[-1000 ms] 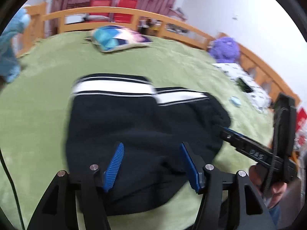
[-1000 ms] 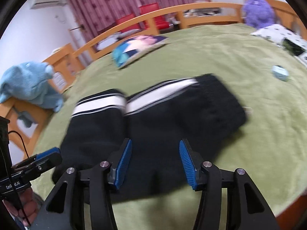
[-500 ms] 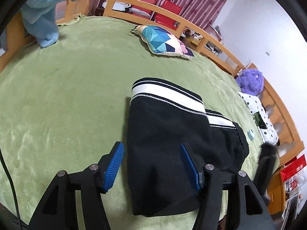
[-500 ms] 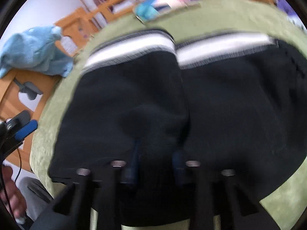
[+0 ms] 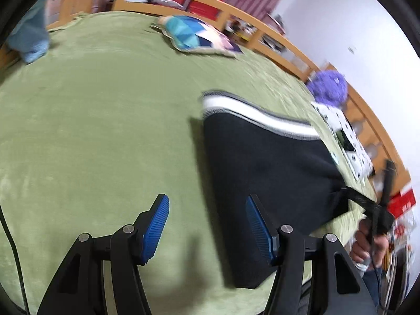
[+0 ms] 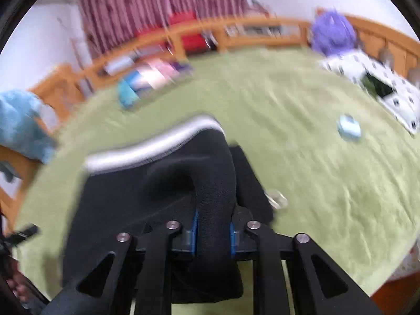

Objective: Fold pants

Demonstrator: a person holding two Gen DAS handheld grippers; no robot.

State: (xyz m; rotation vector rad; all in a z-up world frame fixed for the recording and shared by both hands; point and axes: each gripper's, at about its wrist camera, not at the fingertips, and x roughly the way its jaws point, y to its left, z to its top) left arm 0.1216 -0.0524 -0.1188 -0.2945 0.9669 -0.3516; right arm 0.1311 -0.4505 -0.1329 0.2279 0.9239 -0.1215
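Note:
Black pants point(image 5: 265, 168) with a white stripe lie folded on the green bed cover, right of centre in the left wrist view. My left gripper point(image 5: 207, 225) is open and empty, above the cover just left of the pants' near edge. My right gripper point(image 6: 213, 233) is shut on a bunched fold of the black pants point(image 6: 215, 178) and lifts it above the rest of the cloth. The right gripper also shows at the right edge of the left wrist view point(image 5: 367, 204), at the pants' right side.
A colourful pillow point(image 5: 199, 36) lies at the far side of the bed. A purple plush point(image 5: 328, 86) and a spotted white cloth point(image 6: 388, 89) are at the right. A blue plush point(image 6: 18, 123) sits left. A small blue object point(image 6: 349, 128) lies on the cover. Wooden rails point(image 5: 236, 13) ring the bed.
My right gripper closed on the pants and raised a fold of them. My left gripper swung left, off the pants, and stayed open.

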